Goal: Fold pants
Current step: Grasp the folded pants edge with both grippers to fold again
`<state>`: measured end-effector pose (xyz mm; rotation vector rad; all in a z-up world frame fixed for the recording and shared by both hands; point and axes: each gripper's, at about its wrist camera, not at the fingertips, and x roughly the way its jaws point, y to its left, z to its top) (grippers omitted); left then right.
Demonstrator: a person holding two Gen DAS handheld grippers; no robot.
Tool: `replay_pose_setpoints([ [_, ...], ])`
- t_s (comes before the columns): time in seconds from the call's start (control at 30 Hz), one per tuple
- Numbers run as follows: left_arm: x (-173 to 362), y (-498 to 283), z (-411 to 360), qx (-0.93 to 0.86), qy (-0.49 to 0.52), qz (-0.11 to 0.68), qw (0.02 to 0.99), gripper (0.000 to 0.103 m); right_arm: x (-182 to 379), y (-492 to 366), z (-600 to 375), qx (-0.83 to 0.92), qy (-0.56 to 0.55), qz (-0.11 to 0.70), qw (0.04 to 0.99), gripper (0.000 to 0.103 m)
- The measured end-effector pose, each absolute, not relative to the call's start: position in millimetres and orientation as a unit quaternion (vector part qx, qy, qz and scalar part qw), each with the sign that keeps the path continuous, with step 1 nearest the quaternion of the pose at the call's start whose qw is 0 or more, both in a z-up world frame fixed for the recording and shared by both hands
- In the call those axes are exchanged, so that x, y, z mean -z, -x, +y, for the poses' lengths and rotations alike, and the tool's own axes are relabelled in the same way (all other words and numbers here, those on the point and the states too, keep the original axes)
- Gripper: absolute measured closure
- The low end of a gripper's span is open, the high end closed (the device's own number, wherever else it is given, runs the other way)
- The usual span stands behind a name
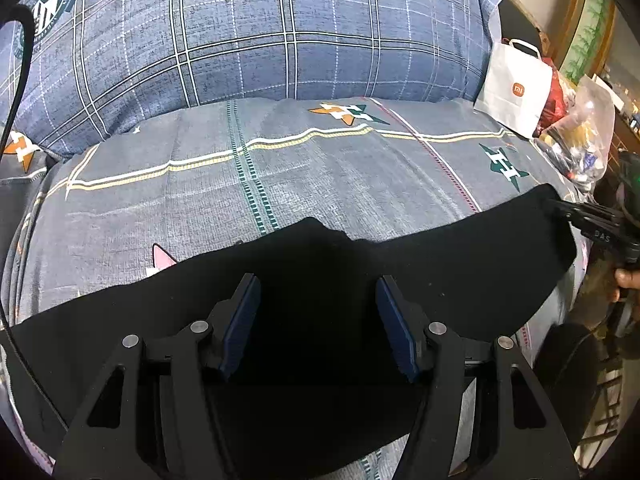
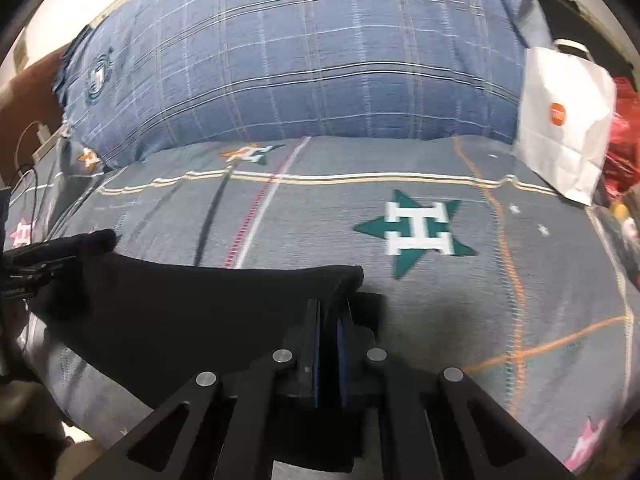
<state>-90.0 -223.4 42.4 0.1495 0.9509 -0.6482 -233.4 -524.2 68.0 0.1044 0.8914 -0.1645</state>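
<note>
Bed with grey star-patterned sheet (image 1: 360, 168), blue plaid quilt (image 1: 280, 32), white paper bag (image 1: 516, 88) alongside

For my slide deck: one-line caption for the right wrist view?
Right gripper shut on a corner of black pants lying on a star-patterned bedsheet.

- Both views: heavy fisheye, straight stripes on the bedsheet (image 1: 320, 168) bow outward, dark vignette in the corners.
- Left wrist view: sharp, even indoor light, soft from above, no hard glare.
- Black pants (image 1: 440, 264) read as a flat dark mass, almost no fold detail.
- White paper bag (image 1: 516, 88) bright but not blown out.
- Right wrist view: motion blur across the whole frame, star print (image 2: 416, 232) and bag logo smeared.
- Upper left corner of right view overexposed, washed white.
- Soft shadow on the sheet just right of the right gripper (image 2: 330, 312) fingers.
</note>
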Motion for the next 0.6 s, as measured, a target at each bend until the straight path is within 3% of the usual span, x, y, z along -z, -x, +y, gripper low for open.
replay_pose_setpoints([
  [0.23,-35,92,-226,0.294,-0.085,0.442,0.843,0.043,-41,223,-521,0.111,-0.023,0.47,0.875,0.097],
  [0.6,-45,93,-206,0.278,-0.07,0.436,0.853,0.043,-83,235,-503,0.126,-0.063,0.435,0.889,0.091],
])
